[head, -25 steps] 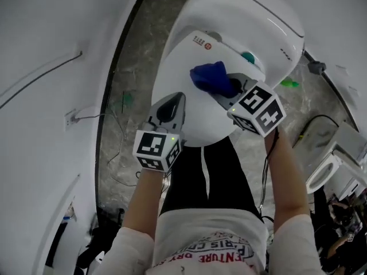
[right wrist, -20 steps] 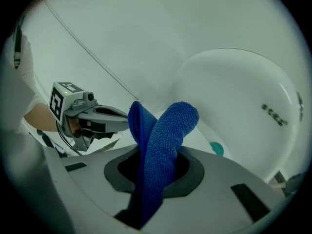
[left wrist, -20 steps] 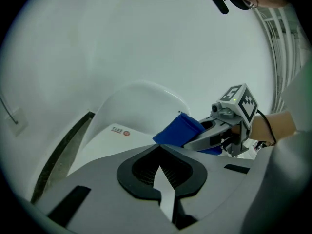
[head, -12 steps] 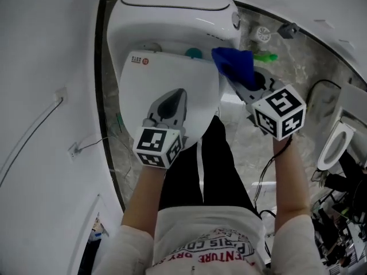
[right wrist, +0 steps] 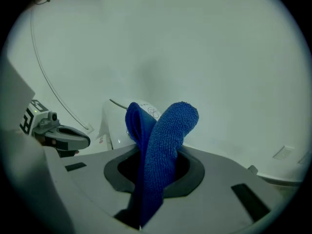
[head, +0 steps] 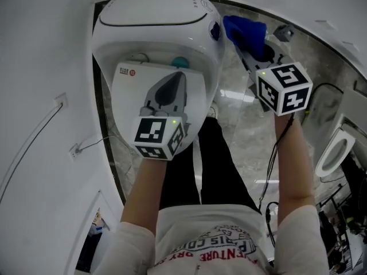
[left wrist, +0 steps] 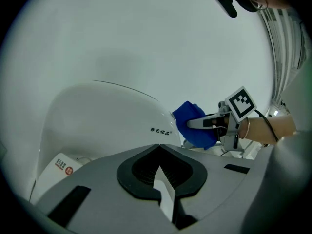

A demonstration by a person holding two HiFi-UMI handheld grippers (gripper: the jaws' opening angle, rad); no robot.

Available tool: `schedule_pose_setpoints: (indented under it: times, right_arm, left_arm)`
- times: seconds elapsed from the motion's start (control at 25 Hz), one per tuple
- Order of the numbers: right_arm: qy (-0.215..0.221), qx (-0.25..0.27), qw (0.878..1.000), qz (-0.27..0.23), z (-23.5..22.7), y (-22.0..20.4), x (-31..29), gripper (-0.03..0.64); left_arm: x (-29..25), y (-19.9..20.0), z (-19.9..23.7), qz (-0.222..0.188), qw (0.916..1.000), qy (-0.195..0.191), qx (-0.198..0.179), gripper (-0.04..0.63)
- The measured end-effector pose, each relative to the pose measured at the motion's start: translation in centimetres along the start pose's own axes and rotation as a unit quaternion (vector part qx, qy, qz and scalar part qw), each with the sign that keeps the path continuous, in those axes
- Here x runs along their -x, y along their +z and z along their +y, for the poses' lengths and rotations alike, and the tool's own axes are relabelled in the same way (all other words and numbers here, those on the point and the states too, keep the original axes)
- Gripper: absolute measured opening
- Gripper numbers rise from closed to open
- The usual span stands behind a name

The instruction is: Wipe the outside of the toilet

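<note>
Right gripper [head: 256,55] is clamped on the blue cloth [head: 245,30], and a wad of it sticks out past the jaw tips. The cloth sits just beside the right flank of the toilet [head: 150,43], near the rear. No view confirms contact. Left gripper [head: 174,82] has its jaws together with nothing in them, and hovers over the closed lid [head: 127,102].

Step in hand looks like wiping the right side of the shell. To do it well:
- Press the free wad flat on the porcelain, not the jaw tips.
- Grip hard enough that the cloth can't drag out.
- Use long overlapping strokes along the curve, top down.
- Hold the left gripper clear of the wipe path.

My read is that most of the outside is not yet wiped.
</note>
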State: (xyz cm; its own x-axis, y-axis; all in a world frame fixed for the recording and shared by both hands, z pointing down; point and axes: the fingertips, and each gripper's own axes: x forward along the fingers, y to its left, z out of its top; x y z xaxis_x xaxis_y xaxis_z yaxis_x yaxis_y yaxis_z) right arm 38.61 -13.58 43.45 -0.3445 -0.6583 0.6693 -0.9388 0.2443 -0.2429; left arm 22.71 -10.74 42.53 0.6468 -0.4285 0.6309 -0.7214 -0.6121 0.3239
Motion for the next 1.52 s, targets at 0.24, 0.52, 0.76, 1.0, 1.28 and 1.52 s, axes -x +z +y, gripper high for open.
schedule_pose_setpoints:
  times: [0.24, 0.52, 0.76, 1.0, 1.28, 1.52]
  right_arm:
    - [0.017, 0.030, 0.999, 0.004, 0.1, -0.7, -2.7, 0.072]
    - [0.020, 0.000, 1.000, -0.007, 0.6, -2.8, -4.1, 0.072]
    - [0.009, -0.036, 0.999, 0.015, 0.5, -6.4, -4.5, 0.072]
    - [-0.006, -0.077, 0.997, 0.013, 1.0, -10.1, -5.0, 0.072]
    - [-0.014, -0.105, 0.993, 0.049, 3.2, -16.2, -5.3, 0.072]
    - [-0.020, -0.120, 0.990, 0.075, 5.8, -21.0, -5.1, 0.072]
  left_arm:
    - [-1.3, -1.8, 1.7, 0.012, 0.9992, 0.037, 0.014, 0.008]
    - [-1.5, -5.2, 2.0, 0.041, 0.9984, 0.037, 0.010, 0.008]
    - [-1.6, -6.3, 1.9, 0.045, 0.9987, 0.022, 0.012, 0.008]
    - [-1.7, -7.4, 1.6, 0.048, 0.9987, -0.010, -0.017, 0.008]
    - [-1.2, -8.9, 1.5, 0.054, 0.9961, -0.051, -0.048, 0.008]
    - [-0.1, -10.5, 2.2, 0.065, 0.9928, -0.070, -0.073, 0.008]
